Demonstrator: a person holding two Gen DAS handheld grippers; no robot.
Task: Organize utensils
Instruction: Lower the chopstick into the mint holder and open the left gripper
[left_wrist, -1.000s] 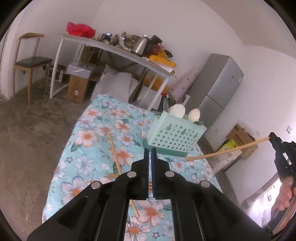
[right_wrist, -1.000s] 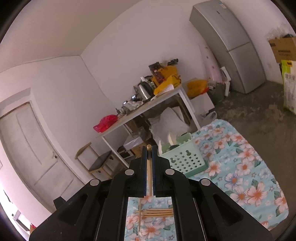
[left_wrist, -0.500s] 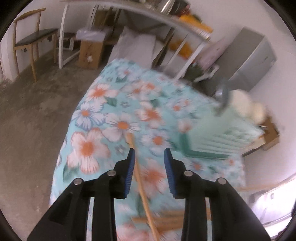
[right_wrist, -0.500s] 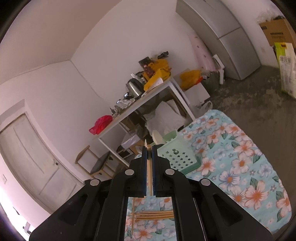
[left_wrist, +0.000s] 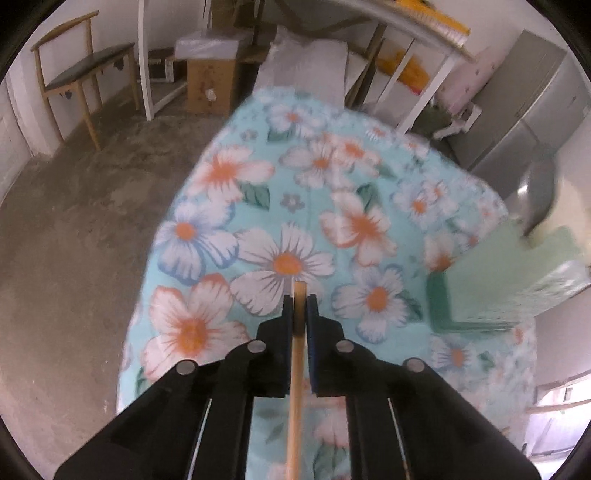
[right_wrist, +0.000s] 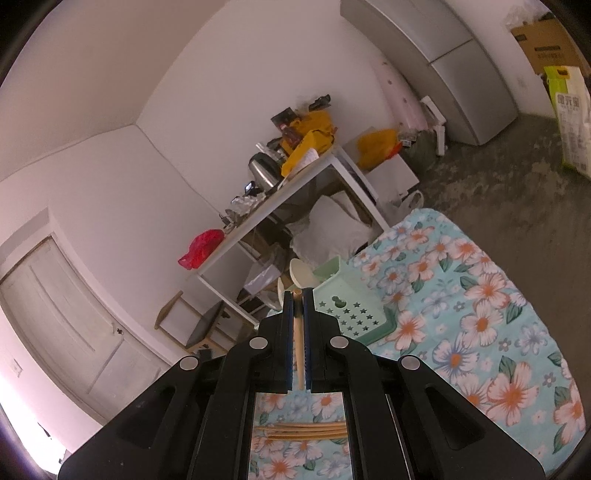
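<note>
A floral tablecloth (left_wrist: 221, 206) covers the table, with a green perforated utensil basket (right_wrist: 351, 302) at the far right already holding pale spoons (right_wrist: 301, 273). The left gripper (left_wrist: 299, 306) is clamped on a wooden chopstick (left_wrist: 297, 362) low over the cloth, and the right gripper (right_wrist: 297, 306) pinches another chopstick (right_wrist: 298, 343) up in the air, more (right_wrist: 301, 430) lying below. These sticks look light, stiff and smooth, liable to pivot, so a grip near the middle seems safest

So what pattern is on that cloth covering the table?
The table cloth is light blue with big white and orange flowers and green leaves, clearest in the left wrist view.
</note>
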